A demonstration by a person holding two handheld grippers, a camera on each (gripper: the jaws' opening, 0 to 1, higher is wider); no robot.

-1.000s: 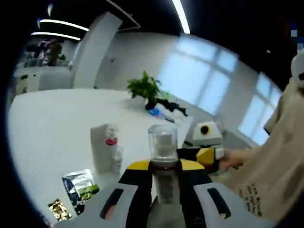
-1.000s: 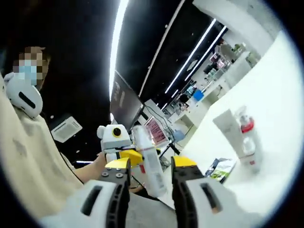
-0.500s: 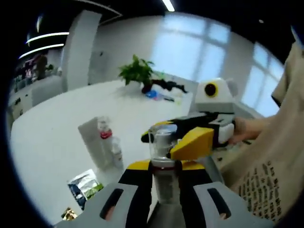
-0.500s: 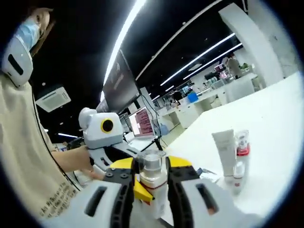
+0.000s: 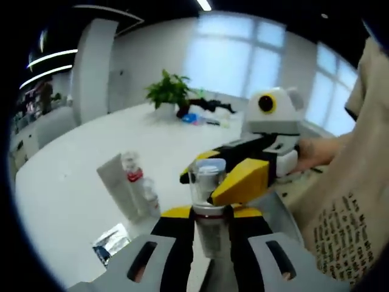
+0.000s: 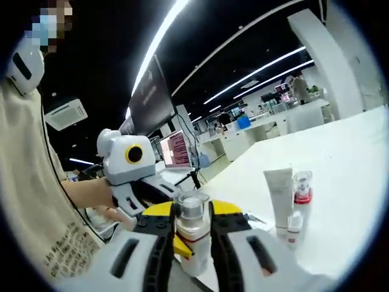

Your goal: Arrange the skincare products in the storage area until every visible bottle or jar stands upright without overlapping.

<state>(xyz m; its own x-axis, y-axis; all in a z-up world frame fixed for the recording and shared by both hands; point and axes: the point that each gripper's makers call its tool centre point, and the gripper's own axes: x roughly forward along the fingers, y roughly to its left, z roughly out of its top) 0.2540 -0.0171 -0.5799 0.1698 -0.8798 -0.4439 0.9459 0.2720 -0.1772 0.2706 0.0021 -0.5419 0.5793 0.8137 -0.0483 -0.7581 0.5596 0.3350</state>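
- On the white table (image 5: 73,182), left, a white squeeze tube (image 5: 115,182), a red-collared clear bottle (image 5: 135,179) and a small clear bottle (image 5: 149,198) stand upright together.
- The left gripper (image 5: 209,213) clamps a clear-capped pump bottle (image 5: 207,182), long axis upright.
- The right gripper (image 6: 191,222) pinches that bottle's cap; the standing group lies forward-left.

A white table (image 5: 73,176) carries an upright white tube (image 5: 115,191), two small bottles (image 5: 138,185) and a flat sachet (image 5: 112,240).
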